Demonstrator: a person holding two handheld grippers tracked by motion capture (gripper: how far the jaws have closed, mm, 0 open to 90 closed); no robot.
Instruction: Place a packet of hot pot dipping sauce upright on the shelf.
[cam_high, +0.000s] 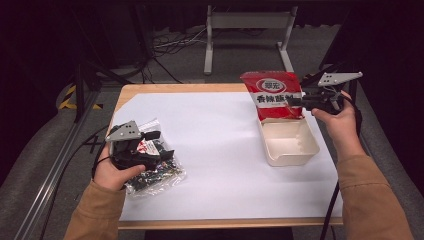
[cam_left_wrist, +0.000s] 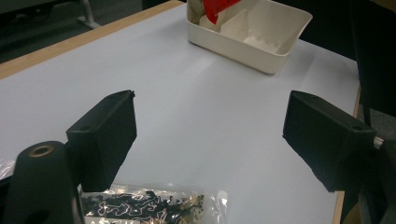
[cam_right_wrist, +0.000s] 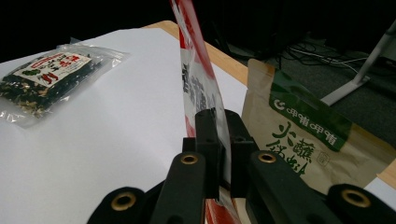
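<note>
1. The red pouch (cam_high: 274, 95) is glossy plastic film, smooth and printed.
2. The cream bin (cam_high: 295, 152) is smooth, matt moulded plastic.
3. The clear packet (cam_high: 157, 172) at the near left is shiny, crinkled cellophane.
4. The counter (cam_high: 165, 89) has a pale wood edge under smooth, matt white paper (cam_high: 220, 150).
5. The brown bag (cam_right_wrist: 308, 140) looks like matt kraft paper.
6. The right tool (cam_right_wrist: 219, 154) has matt black plastic jaws.

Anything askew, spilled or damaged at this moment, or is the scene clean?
Nothing spilled or torn. The red packet stands upright at the far end of the cream bin, pinched along its edge by the right gripper. The clear bag of dark bits lies flat under the open left gripper, looking sealed.
</note>
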